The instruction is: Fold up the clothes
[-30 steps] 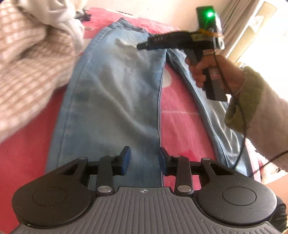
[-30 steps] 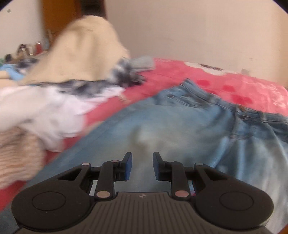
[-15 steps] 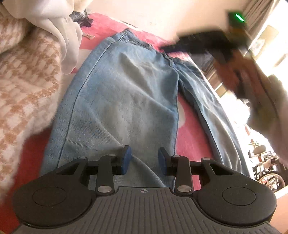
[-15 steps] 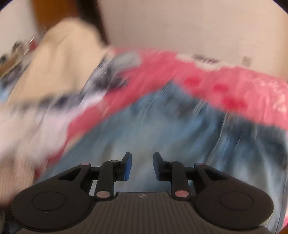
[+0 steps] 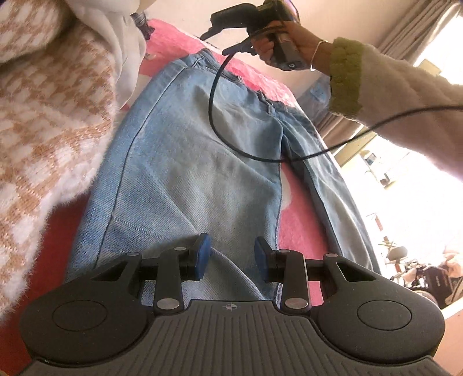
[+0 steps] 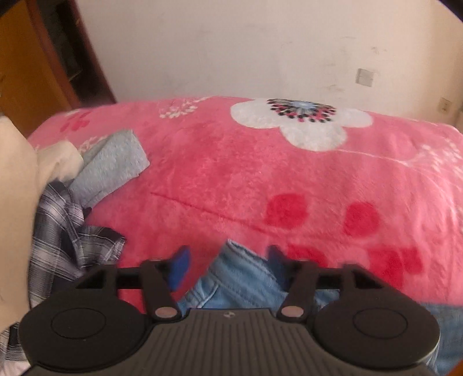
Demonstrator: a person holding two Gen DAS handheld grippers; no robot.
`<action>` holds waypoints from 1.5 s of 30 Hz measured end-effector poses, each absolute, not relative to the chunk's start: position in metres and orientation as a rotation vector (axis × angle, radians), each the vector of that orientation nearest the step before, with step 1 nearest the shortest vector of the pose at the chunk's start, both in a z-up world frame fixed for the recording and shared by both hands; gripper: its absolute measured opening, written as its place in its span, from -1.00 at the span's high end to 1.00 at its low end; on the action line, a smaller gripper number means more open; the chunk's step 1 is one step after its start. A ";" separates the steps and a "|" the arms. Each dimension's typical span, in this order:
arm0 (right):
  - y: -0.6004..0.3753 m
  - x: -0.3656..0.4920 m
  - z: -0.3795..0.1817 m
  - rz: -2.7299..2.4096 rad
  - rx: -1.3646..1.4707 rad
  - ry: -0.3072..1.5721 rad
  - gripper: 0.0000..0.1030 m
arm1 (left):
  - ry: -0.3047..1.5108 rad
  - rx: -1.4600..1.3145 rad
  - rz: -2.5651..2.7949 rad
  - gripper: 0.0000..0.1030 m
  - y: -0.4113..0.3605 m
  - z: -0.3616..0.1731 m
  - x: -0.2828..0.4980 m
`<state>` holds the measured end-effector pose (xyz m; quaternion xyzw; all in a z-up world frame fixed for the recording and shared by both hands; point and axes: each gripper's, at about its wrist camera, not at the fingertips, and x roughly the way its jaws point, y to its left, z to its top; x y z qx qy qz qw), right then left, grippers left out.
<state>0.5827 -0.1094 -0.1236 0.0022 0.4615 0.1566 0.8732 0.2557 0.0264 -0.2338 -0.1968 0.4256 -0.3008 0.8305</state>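
Observation:
Light blue jeans (image 5: 196,162) lie flat on a pink blanket, legs toward me and waistband at the far end. My left gripper (image 5: 230,254) is open just above the hem end of the left leg, fabric rising slightly between its blue pads. In the left wrist view a hand holds my right gripper (image 5: 220,27) over the waistband, with its cable looping across the denim. In the right wrist view the right gripper (image 6: 228,266) is open wide over the waistband corner (image 6: 243,272).
A brown-and-white checked knit (image 5: 43,124) and a white garment (image 5: 121,49) are piled on the left. A plaid shirt (image 6: 63,240) and grey cloth (image 6: 113,167) lie by the waistband. The pink flowered blanket (image 6: 289,179) stretches to a wall; a bright window is on the right.
The right gripper moved forward from above the thighs to the waistband edge and opened wider. The left gripper dropped closer to the leg's hem end.

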 end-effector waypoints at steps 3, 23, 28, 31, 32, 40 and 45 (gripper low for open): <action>-0.105 0.589 -0.130 0.357 -0.026 0.988 -0.34 | 0.904 -0.443 -0.646 0.36 0.030 -0.236 0.257; -0.092 0.562 -0.152 0.505 -0.294 0.885 0.73 | 0.872 -0.471 -0.664 0.36 0.037 -0.238 0.251; -0.100 0.558 -0.151 0.472 -0.250 0.800 0.74 | 0.871 -0.453 -0.661 0.36 0.037 -0.236 0.248; -0.093 0.559 -0.163 0.462 -0.270 0.791 0.71 | 0.872 -0.447 -0.660 0.36 0.038 -0.235 0.246; -0.091 0.560 -0.168 0.457 -0.279 0.789 0.66 | 0.871 -0.443 -0.659 0.36 0.039 -0.234 0.245; -0.107 0.554 -0.153 0.452 -0.193 0.860 0.10 | 0.862 -0.431 -0.649 0.36 0.039 -0.232 0.239; -0.128 0.539 -0.140 0.501 -0.139 0.952 0.44 | 0.867 -0.431 -0.645 0.36 0.038 -0.232 0.240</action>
